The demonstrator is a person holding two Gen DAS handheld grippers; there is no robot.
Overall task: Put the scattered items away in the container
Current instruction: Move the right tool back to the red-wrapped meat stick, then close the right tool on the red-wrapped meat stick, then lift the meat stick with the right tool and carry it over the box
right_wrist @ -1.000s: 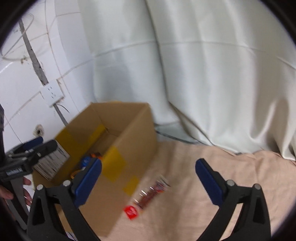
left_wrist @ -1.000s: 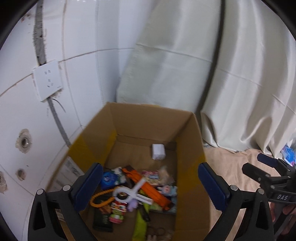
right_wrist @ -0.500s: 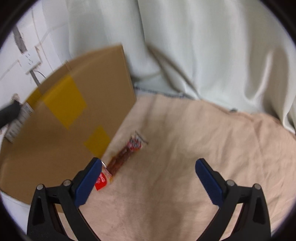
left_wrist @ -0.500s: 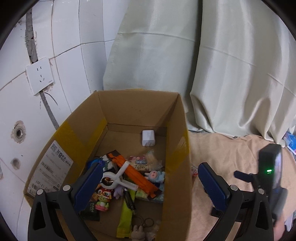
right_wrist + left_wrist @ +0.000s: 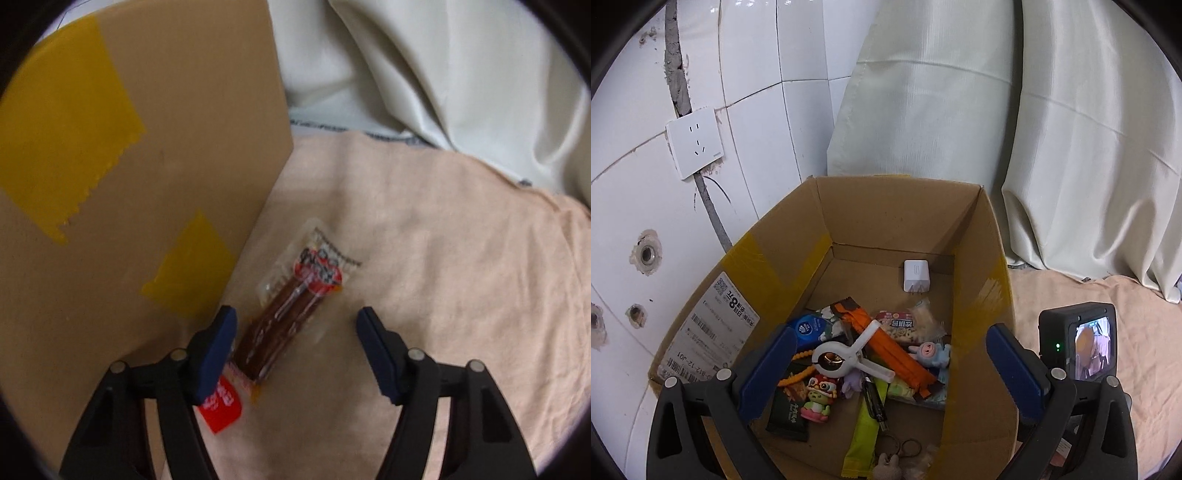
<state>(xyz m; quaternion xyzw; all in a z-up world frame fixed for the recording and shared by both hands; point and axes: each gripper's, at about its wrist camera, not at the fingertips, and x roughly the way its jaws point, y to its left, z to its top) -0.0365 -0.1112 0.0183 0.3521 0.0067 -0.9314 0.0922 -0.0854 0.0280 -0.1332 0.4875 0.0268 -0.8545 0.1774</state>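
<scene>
A clear snack packet (image 5: 295, 291) with brown sticks and a red label lies on the peach cloth (image 5: 443, 258), right beside the cardboard box (image 5: 147, 166). My right gripper (image 5: 294, 321) points down over it. Its jaws are closing with the packet between them, and the pads are still apart from it. My left gripper (image 5: 890, 343) hangs open above the open box (image 5: 894, 218), holding nothing. Inside lie a white clip (image 5: 846, 356), an orange packet (image 5: 894, 350), a white charger (image 5: 916, 275) and several other small items. The right gripper's camera body (image 5: 1078, 343) shows past the box's right wall.
A white tiled wall with a socket (image 5: 696, 142) stands left of the box. Pale curtains (image 5: 1034, 147) hang behind the box and the cloth. A small red tag (image 5: 221, 406) lies under my right gripper's left finger.
My right gripper has dropped from above the box down to the snack packet, and its jaws have narrowed around it. The left gripper has sunk a little over the box.
</scene>
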